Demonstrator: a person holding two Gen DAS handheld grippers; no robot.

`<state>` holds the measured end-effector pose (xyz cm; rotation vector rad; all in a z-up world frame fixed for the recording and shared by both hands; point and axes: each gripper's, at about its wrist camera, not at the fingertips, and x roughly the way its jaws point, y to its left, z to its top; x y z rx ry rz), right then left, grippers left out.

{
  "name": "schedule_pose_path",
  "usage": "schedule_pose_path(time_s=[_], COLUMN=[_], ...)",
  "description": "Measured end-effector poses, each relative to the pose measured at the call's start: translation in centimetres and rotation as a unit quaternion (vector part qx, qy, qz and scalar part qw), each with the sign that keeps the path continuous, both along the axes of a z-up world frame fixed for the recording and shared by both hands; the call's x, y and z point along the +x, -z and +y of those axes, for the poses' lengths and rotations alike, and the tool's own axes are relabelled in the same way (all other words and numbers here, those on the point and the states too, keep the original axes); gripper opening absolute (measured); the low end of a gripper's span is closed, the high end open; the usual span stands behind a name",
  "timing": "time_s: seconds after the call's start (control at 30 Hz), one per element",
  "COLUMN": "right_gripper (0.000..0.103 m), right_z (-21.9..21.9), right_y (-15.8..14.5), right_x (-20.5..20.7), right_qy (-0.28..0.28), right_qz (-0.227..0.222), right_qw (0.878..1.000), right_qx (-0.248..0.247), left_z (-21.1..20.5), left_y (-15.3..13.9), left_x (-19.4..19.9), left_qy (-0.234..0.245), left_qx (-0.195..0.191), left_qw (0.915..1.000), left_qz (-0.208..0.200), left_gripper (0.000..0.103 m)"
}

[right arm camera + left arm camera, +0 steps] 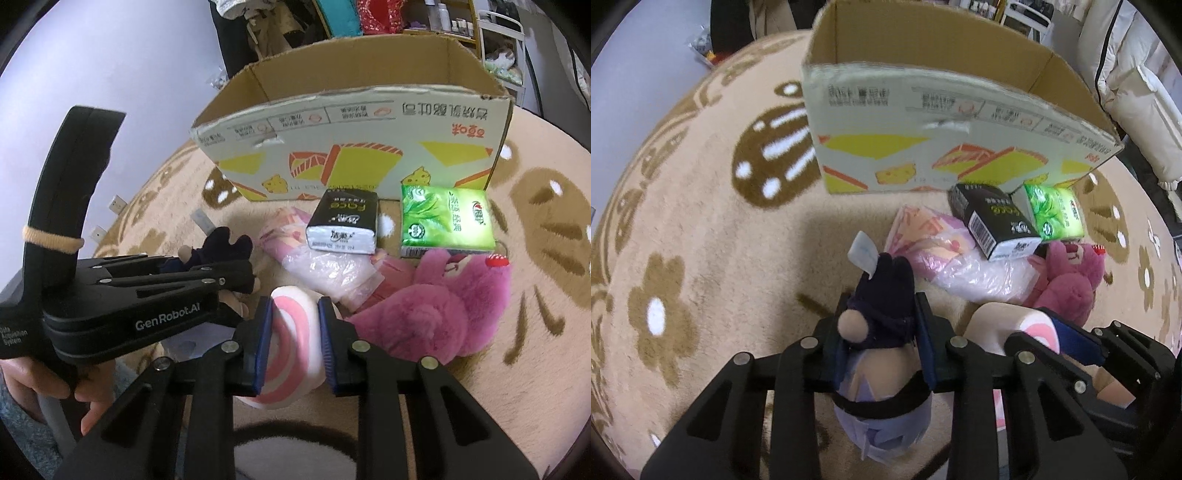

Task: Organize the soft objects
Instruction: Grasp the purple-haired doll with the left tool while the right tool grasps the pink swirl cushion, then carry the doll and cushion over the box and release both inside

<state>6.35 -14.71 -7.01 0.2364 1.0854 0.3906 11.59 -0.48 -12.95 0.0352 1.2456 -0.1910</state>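
Both grasps look made; the judged next move is lifting each toy up over the near wall of the box (354, 147) at 12 o'clock and dropping it in.

The left tool (882, 332) is closed tight on a small doll (882, 295) with a dark hat. The right tool (295, 332) is clamped on a pink-swirl roll plush (295, 328).

On the rug (701, 240), at 1 o'clock of the left tool, lie a wrapped pack (945, 258), black tissues (993, 221), green tissues (1056, 214) and a pink bear (1067, 280), all just before the box.
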Motion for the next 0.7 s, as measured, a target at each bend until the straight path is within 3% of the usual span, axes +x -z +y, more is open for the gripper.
schedule_pose_path(time_s=[0.2,0.5,0.7], right_gripper=[0.023,0.018,0.018], right_z=[0.0,-0.8,-1.4], right_y=[-1.1,-3.0,-5.1], right_x=[-0.4,-1.5,-1.8], right_qy=[-0.001,0.006,0.017], right_qz=[-0.026,-0.051,-0.086], right_qw=[1.000,0.999,0.996], right_qx=[-0.013,-0.002,-0.012], left_z=[0.5,1.0,1.5], left_y=[-1.6,-4.9,-7.3], left_x=[-0.4,-0.9,-0.9], left_qy=[-0.009,-0.017,-0.008], left_qx=[-0.020,-0.015,-0.004], left_qw=[0.9994,0.9957,0.9942], left_qz=[-0.025,-0.090,-0.107], left_gripper=[0.030,0.030,0.030])
